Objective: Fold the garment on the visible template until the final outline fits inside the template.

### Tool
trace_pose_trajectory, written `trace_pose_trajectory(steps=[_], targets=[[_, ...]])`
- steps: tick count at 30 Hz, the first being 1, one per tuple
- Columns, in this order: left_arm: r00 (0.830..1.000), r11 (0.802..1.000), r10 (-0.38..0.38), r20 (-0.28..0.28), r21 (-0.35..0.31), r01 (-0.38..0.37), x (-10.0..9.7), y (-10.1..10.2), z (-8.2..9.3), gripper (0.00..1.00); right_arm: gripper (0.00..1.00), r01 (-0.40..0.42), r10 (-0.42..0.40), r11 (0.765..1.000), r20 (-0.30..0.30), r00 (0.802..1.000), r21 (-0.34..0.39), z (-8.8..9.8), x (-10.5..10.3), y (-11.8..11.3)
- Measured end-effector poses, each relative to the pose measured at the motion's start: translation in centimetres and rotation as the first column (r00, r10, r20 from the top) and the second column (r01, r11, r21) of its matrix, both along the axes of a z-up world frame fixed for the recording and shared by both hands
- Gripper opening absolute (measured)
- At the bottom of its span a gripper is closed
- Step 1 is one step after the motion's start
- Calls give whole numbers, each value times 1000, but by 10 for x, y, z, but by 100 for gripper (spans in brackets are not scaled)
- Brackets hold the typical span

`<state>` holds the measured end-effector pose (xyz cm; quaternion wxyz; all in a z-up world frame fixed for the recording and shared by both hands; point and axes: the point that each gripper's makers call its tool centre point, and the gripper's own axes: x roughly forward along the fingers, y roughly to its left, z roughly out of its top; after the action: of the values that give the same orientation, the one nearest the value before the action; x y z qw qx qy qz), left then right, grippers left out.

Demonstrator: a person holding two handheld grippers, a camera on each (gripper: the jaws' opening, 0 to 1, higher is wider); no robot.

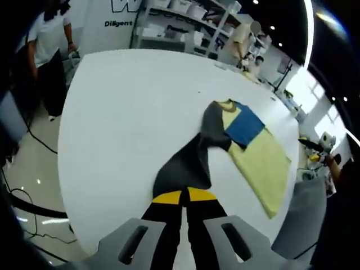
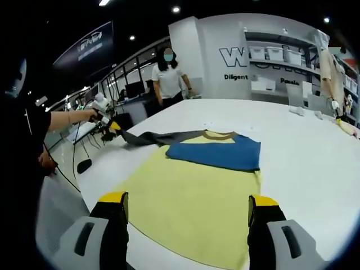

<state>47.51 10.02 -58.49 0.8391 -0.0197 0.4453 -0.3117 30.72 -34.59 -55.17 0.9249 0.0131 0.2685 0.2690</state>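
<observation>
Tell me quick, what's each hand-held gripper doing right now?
Left hand-held gripper: shut on the dark grey sleeve of the shirt.
Right hand-held gripper: open, holding nothing.

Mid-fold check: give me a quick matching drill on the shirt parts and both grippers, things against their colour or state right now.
Things:
1. sleeve
2. chest band
3. shirt body
4. right gripper
5. left gripper

States:
A. pale yellow, flat on the table
B. jaws wide open
C. dark grey, pulled out sideways
D. blue
E. shut on the sleeve

Pairs: 1-C, 2-D, 3-A, 4-B, 5-E
</observation>
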Motion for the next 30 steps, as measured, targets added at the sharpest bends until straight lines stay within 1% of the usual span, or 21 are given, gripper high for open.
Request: trace_pose_trajectory(steps=[3,5,8,10,13,16,20,24,27,30], targets=[[1000,999,-28,-5,27,28,1,3,-2,0,86,-5,5,1000,6,1000,6,1,3,3],[999,999,-34,-1,40,34,3,7,-2,0,86,-9,9,1000,11,1000,5,1,4,5],[999,999,-36,6,28,36,0,10,4,0,87,-19,19,1000,10,1000,8,2,3,8],[999,1000,-30,-12,2,30,-4,10,9,0,87,-21,21,1000,10,1000,4,2,2,8],[999,999,-33,-13,-9,33,-8,14,15,0,87,-14,14,1000,9,1000,11,1,1,7],[999,999,-34,-16,-6,34,-13,18,20,0,87,-12,12,1000,8,1000,13,0,0,7],[999,999,-49,-24,15,50,-23,19,22,0,87,-15,15,1000,15,1000,18,2,1,8],[998,999,-46,-46,1,46,-33,18,27,0,87,-19,18,1000,20,1000,20,4,0,9],[997,999,-38,-66,16,39,-38,23,26,0,87,-19,19,1000,22,1000,21,4,0,9],[996,1000,-24,-84,11,25,-42,27,28,0,87,-21,21,1000,23,1000,20,4,-2,9]])
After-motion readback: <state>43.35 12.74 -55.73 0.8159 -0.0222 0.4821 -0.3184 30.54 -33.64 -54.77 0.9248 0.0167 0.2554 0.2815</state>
